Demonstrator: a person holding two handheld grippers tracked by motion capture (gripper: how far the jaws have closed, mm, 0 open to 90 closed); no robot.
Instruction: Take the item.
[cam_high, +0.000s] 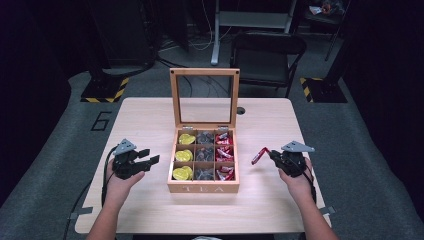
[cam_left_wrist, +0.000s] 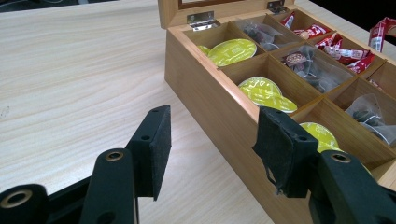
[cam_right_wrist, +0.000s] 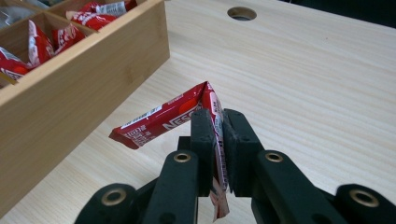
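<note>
Red packet is pinched between the jaws of the right gripper. It is bent in the middle, and its long end sticks out toward the tea box. It hangs over the tabletop, near the right edge and just beside the box. The left gripper sits near the left edge, beside the box, with its jaws apart and nothing between them. The box stands in the middle of the tabletop with its lid up.
</note>
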